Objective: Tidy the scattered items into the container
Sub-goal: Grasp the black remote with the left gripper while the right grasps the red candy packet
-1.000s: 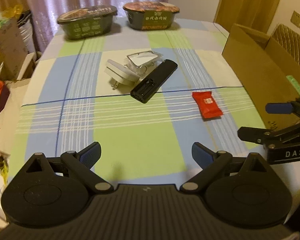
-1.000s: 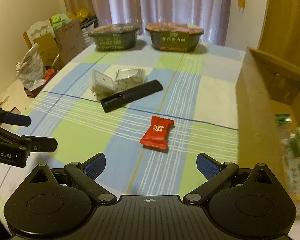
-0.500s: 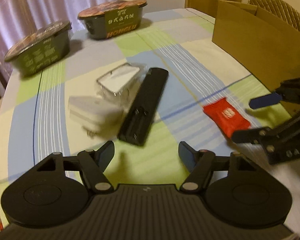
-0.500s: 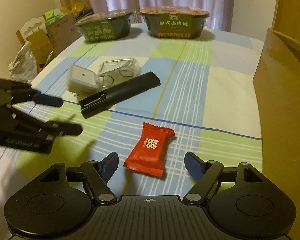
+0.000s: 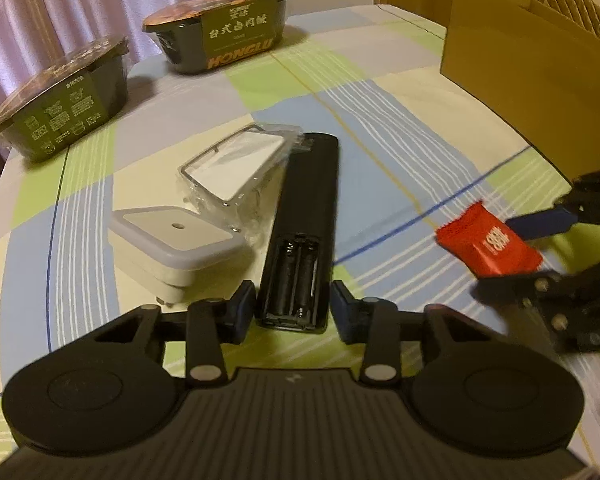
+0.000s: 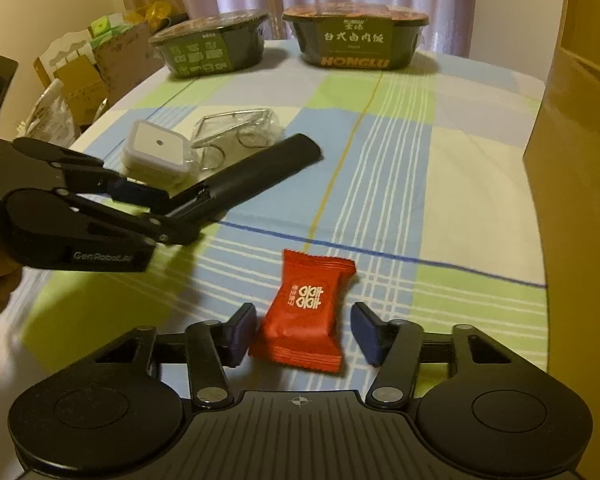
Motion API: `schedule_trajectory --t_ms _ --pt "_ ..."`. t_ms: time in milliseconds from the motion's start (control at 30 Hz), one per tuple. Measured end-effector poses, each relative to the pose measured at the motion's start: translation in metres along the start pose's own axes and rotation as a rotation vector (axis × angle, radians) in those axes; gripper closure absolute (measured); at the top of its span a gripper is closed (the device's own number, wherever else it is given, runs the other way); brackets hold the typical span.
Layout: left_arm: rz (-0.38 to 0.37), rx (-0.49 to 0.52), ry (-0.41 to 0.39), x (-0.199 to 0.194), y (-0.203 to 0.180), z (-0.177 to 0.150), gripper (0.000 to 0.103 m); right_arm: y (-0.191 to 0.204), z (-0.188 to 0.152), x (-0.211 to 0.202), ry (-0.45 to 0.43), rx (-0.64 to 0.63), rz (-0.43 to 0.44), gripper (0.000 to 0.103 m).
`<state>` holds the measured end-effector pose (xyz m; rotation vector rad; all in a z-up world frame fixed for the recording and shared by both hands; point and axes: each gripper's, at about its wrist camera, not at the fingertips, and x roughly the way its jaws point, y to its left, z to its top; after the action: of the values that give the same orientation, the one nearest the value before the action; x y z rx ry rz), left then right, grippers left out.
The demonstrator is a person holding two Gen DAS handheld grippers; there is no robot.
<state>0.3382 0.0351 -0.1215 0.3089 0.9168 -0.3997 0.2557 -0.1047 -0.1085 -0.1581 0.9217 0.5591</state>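
Between your right gripper's spread jaws, the red candy packet on the checked tablecloth, not yet pinched, between your left gripper's parted jaws the black remote's near end, ungripped, cardboard box beyond, right.

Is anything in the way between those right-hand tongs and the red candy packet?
Nothing visible. The red candy packet already lies between the open fingers of the right tongs, with bare tablecloth around it. The left tongs are off at the black remote.
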Motion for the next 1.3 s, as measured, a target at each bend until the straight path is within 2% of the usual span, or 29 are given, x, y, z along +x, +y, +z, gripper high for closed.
schedule_trajectory --t_ms 167,500,633,667,700,767,1100,1167,1200,1300 --pt "-0.005 -0.027 0.050 -0.020 -0.017 -0.016 0.070 0.000 -0.007 -0.009 0.020 -0.012 -0.002 0.071" --pt "-0.058 -0.094 0.158 -0.098 -0.076 -0.097 0.070 0.020 -0.065 -0.068 0.089 0.007 0.003 0.070" --pt "-0.032 -0.111 0.156 -0.119 -0.085 -0.110 0.066 0.029 -0.083 -0.082 0.095 -0.017 -0.015 0.070" --pt "-0.024 -0.120 0.152 -0.121 -0.085 -0.111 0.061 0.030 -0.086 -0.083 0.095 -0.018 -0.021 0.068" --pt "-0.017 -0.127 0.149 -0.123 -0.084 -0.110 0.060 0.030 -0.089 -0.084 0.097 -0.015 -0.027 0.049" --pt "-0.006 -0.136 0.138 -0.125 -0.083 -0.108 0.056 0.029 -0.091 -0.084 0.092 -0.004 -0.031 0.030" --pt "0.004 -0.126 0.109 -0.101 -0.082 -0.087 0.053 0.026 -0.092 -0.077 0.086 0.016 -0.042 0.030" --pt "0.000 -0.118 0.111 -0.094 -0.081 -0.082 0.053 0.026 -0.092 -0.076 0.084 0.011 -0.048 0.034" --pt "-0.001 -0.113 0.111 -0.091 -0.080 -0.080 0.053 0.027 -0.092 -0.076 0.080 0.001 -0.056 0.045" --pt "-0.007 -0.095 0.117 -0.080 -0.080 -0.073 0.053 0.026 -0.090 -0.075 0.078 -0.005 -0.062 0.062"
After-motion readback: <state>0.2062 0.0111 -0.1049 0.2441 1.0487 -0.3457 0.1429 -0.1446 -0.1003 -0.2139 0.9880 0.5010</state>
